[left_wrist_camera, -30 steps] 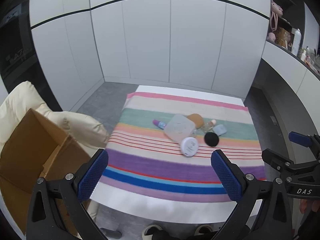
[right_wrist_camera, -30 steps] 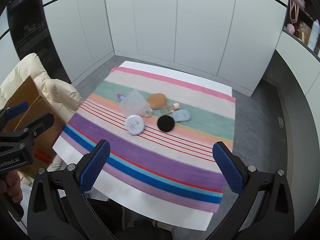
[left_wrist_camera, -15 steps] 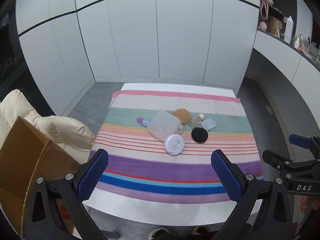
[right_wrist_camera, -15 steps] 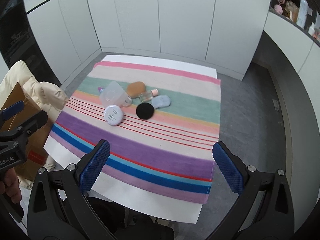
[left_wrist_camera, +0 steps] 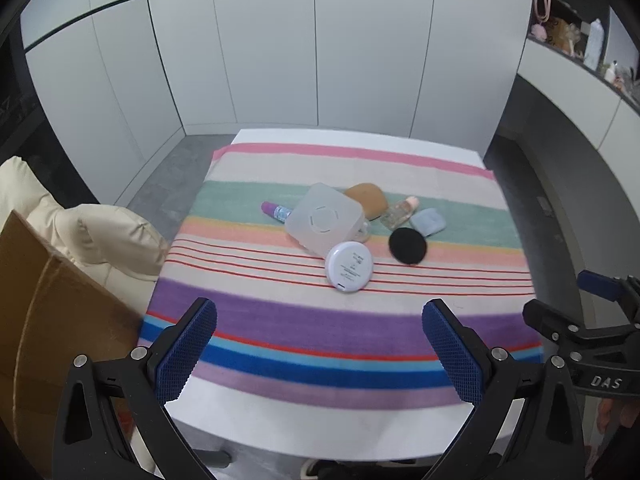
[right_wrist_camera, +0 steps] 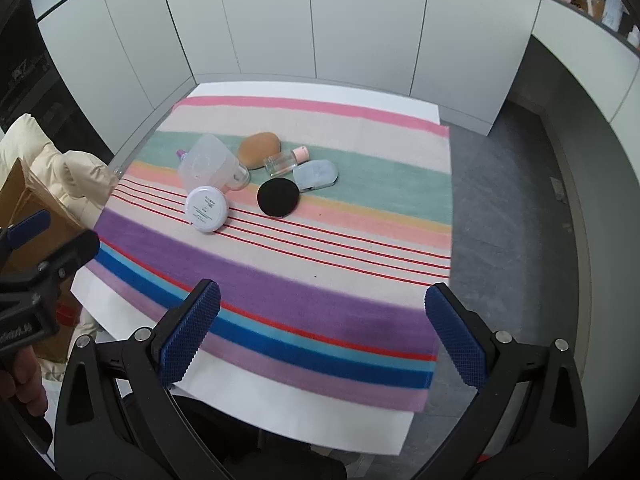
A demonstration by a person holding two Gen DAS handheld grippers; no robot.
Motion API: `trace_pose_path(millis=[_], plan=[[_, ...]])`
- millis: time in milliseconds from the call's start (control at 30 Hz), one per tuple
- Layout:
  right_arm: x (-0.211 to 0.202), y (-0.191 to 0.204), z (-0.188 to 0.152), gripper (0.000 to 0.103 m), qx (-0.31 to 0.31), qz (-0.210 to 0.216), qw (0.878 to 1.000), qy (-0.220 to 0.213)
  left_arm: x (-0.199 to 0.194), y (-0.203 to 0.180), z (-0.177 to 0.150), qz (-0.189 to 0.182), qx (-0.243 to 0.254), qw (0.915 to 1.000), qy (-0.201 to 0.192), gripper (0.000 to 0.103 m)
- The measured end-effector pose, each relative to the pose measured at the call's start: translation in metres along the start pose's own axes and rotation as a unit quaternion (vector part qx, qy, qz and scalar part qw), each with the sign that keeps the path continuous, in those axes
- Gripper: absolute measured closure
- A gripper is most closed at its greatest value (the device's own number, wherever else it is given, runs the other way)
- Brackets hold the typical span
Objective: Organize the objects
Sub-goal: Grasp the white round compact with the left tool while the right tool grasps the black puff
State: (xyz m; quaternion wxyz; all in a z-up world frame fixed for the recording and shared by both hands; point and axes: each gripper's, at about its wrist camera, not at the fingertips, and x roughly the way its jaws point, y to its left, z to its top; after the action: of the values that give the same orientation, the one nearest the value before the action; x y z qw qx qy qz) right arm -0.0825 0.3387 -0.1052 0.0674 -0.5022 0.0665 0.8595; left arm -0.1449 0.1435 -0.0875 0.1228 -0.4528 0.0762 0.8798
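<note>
White cabinet-panelled walls [left_wrist_camera: 320, 60] enclose the room; grey floor [right_wrist_camera: 520, 200] runs along the right and far sides.

Worktop: white square worktop [left_wrist_camera: 320, 428], covered by a multicolour striped cloth [left_wrist_camera: 304, 320] that stops short of the near and far edges. Its near half is bare; right and near edges drop straight to the floor.

Beside it, left: brown cardboard box [left_wrist_camera: 52, 320], just off the worktop's left edge, with a cream padded cushion [left_wrist_camera: 100, 236] behind it.

Items, all clustered mid-cloth on the green and peach stripes:
- translucent white square plastic container [left_wrist_camera: 324, 218], tilted, apparently bottom up;
- round white compact case [left_wrist_camera: 349, 266], touching the container's near corner;
- tan oval makeup sponge [left_wrist_camera: 366, 198], behind the container;
- flat black round puff [left_wrist_camera: 407, 245], lying apart to the right;
- pale blue rectangular case [left_wrist_camera: 428, 221], just beyond the puff;
- small clear glass bottle with pink cap [left_wrist_camera: 396, 210], on its side;
- purple-capped tube [left_wrist_camera: 274, 210], partly hidden behind the container.

Left tool [left_wrist_camera: 320, 354]: spread wide, holding nothing, above the near stripes.
Right tool [right_wrist_camera: 322, 336]: spread wide, holding nothing, likewise near the front edge.

Step in hand, as judged: approach; nothing grasped yet. Next move likely calls for reaching forward over the open cloth to an outlying piece, the compact or puff, since the other pieces crowd together. The puff lies flat and may resist pinching.
</note>
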Motion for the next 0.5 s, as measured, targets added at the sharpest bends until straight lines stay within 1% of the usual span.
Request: trace_pose_path(millis=[233, 333, 500], plan=[[0.039, 0.006, 0.010, 0.000, -0.013, 0.000, 1.000, 0.003, 0.054, -0.012, -0.003, 0.005, 0.010, 0.9997, 0.022, 0.001], [0.061, 0.008, 0.017, 0.000, -0.015, 0.006, 1.000, 0.012, 0.076, -0.016, -0.002, 0.021, 0.017, 0.9993, 0.027, 0.001], [0.098, 0.004, 0.020, 0.000, -0.020, 0.001, 0.999, 0.027, 0.110, -0.022, -0.003, 0.028, 0.028, 0.9982, 0.045, 0.001]])
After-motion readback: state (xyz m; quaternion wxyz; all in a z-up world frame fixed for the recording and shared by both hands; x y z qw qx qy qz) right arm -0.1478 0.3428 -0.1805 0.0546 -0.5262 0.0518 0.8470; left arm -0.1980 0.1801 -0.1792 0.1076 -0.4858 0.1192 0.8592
